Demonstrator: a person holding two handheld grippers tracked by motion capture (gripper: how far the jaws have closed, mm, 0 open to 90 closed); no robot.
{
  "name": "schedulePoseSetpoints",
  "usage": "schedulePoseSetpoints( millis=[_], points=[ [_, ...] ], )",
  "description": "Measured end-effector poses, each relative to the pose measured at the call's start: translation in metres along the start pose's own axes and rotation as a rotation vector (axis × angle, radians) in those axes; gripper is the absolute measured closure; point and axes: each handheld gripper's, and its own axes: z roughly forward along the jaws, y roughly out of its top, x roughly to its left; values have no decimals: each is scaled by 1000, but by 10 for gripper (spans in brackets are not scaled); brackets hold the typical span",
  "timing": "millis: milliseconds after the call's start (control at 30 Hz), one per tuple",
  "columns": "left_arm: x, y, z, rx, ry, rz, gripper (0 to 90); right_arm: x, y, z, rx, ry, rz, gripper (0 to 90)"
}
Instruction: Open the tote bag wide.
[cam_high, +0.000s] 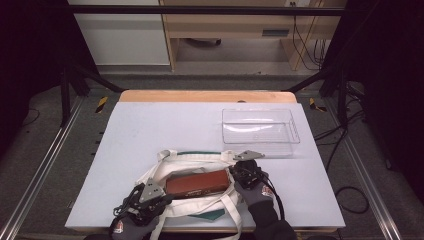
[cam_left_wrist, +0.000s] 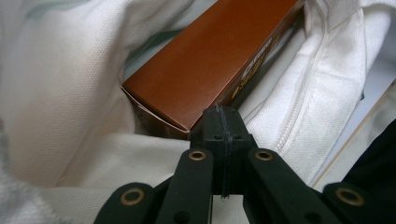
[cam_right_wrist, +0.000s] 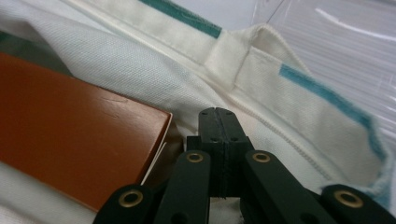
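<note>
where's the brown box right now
In the high view the brown box lies in the open mouth of the white tote bag at the table's near edge, between the left tool and the right tool, nearer than the clear plastic tray.

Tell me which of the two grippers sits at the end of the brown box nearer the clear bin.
The right gripper, jaws shut, at the brown box's right end, just in front of the clear bin. The left gripper sits at the box's opposite end, inside the white tote bag.
</note>
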Motion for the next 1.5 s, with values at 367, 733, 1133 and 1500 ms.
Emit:
schedulePoseSetpoints(
  millis=[367,733,1133,1500],
  points=[
    [8,10,-12,-98,-9,-28,898,-3,-5,-34,-145,87,17,893],
    [55,37,9,-69,128,-92,899,27,-36,-49,-16,205,-122,900],
    [62,32,38,-24,168,-96,899,27,-57,-36,39,230,-107,900],
    [65,29,33,-88,136,-140,897,29,-56,-35,23,223,-132,886]
  ],
)
